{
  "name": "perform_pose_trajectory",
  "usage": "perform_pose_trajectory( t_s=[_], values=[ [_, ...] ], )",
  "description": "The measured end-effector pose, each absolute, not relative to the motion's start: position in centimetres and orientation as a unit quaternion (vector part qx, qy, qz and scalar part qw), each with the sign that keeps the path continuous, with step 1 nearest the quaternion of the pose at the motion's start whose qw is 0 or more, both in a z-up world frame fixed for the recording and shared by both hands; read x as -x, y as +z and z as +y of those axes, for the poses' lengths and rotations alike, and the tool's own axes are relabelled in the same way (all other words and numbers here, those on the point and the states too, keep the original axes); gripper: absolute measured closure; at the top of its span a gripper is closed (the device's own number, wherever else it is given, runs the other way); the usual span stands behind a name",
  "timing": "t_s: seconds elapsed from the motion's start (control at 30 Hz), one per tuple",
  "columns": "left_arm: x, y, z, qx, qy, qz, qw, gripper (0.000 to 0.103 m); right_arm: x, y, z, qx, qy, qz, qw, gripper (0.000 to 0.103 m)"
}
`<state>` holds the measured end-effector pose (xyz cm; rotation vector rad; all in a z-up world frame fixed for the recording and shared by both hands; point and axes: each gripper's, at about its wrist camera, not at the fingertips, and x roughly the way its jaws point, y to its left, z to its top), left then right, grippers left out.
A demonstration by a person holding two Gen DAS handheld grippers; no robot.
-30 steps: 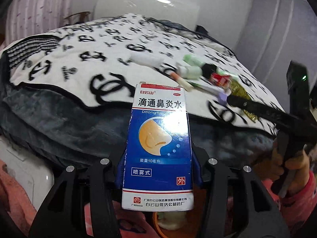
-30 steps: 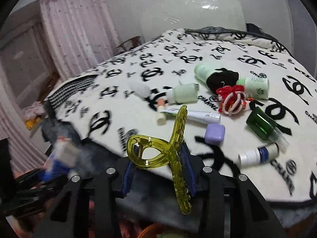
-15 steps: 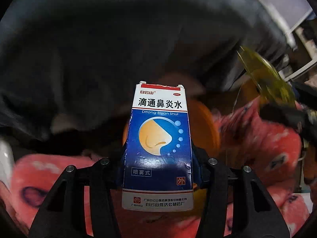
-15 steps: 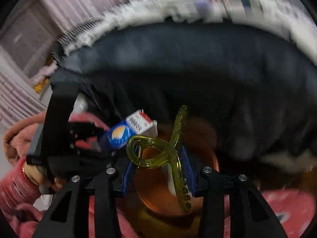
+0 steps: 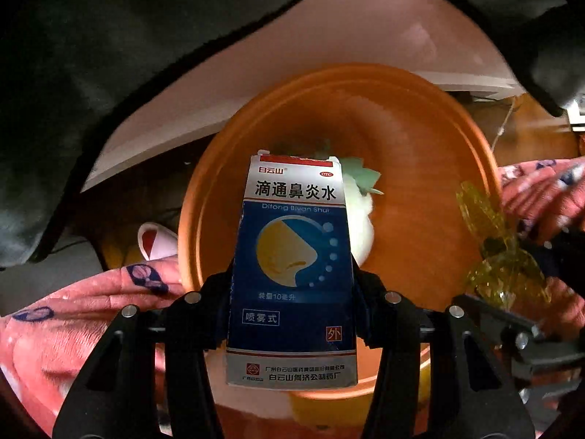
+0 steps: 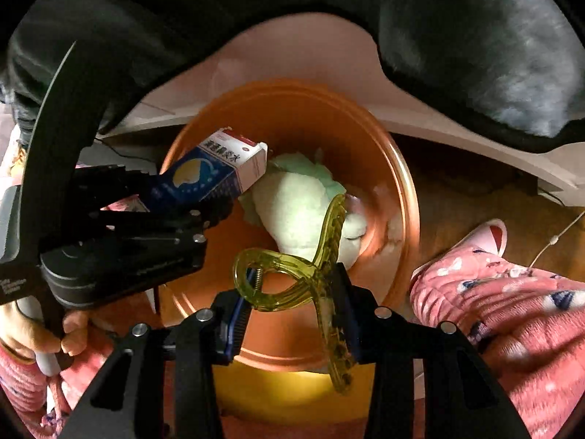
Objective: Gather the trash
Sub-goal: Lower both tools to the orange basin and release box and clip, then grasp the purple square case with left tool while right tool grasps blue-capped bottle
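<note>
My left gripper (image 5: pixel 292 292) is shut on a blue and white nasal spray box (image 5: pixel 292 256) and holds it over an orange bin (image 5: pixel 420 139). The box also shows in the right wrist view (image 6: pixel 208 175), above the bin's left rim (image 6: pixel 406 197). My right gripper (image 6: pixel 292 300) is shut on a yellow-green hair claw clip (image 6: pixel 314 267), also over the bin. The clip shows at the right in the left wrist view (image 5: pixel 501 256). White and pale green crumpled trash (image 6: pixel 299 197) lies inside the bin.
A dark grey blanket (image 6: pixel 475 36) hangs over a bed edge (image 6: pixel 292 55) above the bin. Pink patterned sleeves (image 6: pixel 512 303) and a pink slipper (image 6: pixel 490 234) are to the right. The floor (image 6: pixel 457 197) is wooden.
Both grippers have swung down from the bed top to above the orange bin, each still holding its item. The bin now fills the middle of both views.
</note>
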<state>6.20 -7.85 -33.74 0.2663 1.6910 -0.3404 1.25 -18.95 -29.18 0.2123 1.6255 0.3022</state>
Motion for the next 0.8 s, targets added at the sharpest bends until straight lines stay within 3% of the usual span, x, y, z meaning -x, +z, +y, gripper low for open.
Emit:
perform_pose_trajectory(
  t_s=[0.03,0.07,0.1,0.13,0.3,0.8],
  values=[
    [-6.3,-34.1,-7.8,-0.115,-0.143,0.745,0.641,0.052,-1.2,-29.3,-19.1,-0.094,0.131,0.726,0.669,0.058],
    [-6.4,-34.5,-7.7,-0.112,-0.137,0.751,0.636,0.049,-1.4,-29.7,-19.2,-0.092,0.124,0.731,0.665,0.045],
    [-6.5,-34.8,-7.5,-0.11,-0.132,0.753,0.635,0.04,-1.4,-29.7,-19.2,-0.09,0.12,0.732,0.665,0.038],
    [-6.6,-35.0,-7.3,-0.108,-0.127,0.754,0.635,0.037,-0.9,-29.8,-19.0,-0.088,0.117,0.73,0.667,0.03],
    [-7.0,-34.8,-6.1,-0.086,-0.122,0.749,0.646,0.031,-0.6,-29.6,-19.5,-0.103,0.112,0.723,0.673,0.029],
    [-5.9,-30.6,-5.0,-0.049,-0.125,0.715,0.686,0.031,-1.0,-27.1,-20.7,-0.114,0.08,0.68,0.72,0.029]
  ],
)
